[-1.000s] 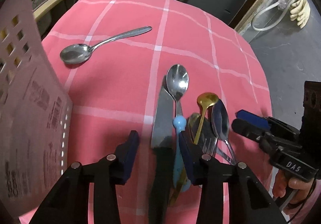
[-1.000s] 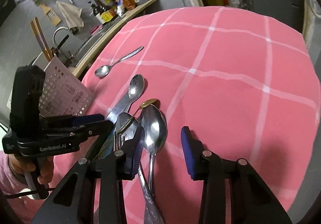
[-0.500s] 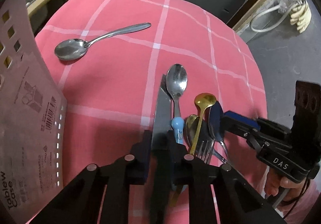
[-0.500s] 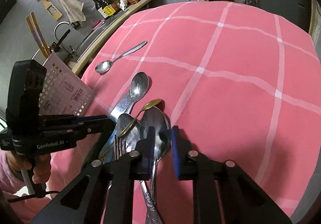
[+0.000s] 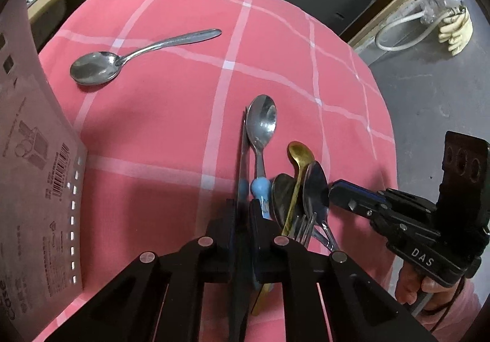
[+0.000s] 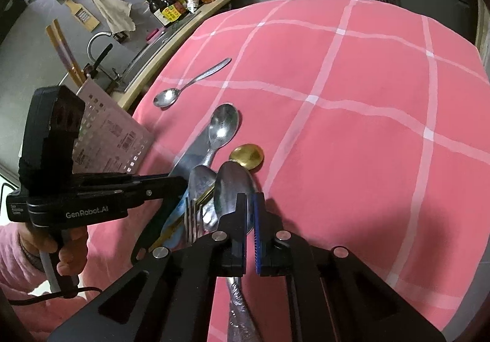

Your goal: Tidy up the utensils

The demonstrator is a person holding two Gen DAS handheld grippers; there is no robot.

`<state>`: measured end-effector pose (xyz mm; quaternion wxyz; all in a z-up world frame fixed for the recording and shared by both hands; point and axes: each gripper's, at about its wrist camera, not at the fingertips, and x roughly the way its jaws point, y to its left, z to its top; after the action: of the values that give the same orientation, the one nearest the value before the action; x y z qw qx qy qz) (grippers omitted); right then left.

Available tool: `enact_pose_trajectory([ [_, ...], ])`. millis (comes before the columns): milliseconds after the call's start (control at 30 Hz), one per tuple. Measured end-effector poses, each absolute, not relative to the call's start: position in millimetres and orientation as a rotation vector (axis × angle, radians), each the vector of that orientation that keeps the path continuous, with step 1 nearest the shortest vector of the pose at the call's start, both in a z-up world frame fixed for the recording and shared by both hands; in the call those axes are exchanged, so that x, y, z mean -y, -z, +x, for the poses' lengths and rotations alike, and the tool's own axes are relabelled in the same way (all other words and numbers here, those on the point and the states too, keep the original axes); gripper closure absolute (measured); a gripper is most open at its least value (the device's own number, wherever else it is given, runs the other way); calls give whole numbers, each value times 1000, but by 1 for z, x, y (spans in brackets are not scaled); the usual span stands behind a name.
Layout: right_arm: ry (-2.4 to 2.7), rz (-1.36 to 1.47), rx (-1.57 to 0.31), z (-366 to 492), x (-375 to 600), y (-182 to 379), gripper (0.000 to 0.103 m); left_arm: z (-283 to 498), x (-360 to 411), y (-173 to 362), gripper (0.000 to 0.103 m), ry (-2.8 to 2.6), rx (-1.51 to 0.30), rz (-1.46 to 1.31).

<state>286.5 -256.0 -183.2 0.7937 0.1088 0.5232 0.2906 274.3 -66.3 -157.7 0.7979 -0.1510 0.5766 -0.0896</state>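
Here the left tool (image 5: 243,213) is clamped on the knife (image 5: 242,158), blade turned on edge beside a spoon (image 5: 261,124); the right tool (image 6: 249,213) is clamped on the big spoon (image 6: 231,185) in the pile on the pink surface (image 6: 352,127); a gold spoon (image 6: 247,155) and fork (image 6: 191,219) lie against it. Lift each straight up and slowly, I judge, so neighbours do not drag along; carry the knife point-down toward the white caddy (image 5: 36,188); one spoon (image 5: 95,69) lies well apart.
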Motion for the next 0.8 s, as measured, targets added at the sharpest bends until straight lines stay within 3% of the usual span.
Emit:
enact_pose_trajectory([
  [433,-793,104,-1176,316,236,185,95,283,76,161,99,192,-1247,-293],
  [800,-825,58,-1220,313,223,180,77,281,69,163,100,190,-1241,-324],
])
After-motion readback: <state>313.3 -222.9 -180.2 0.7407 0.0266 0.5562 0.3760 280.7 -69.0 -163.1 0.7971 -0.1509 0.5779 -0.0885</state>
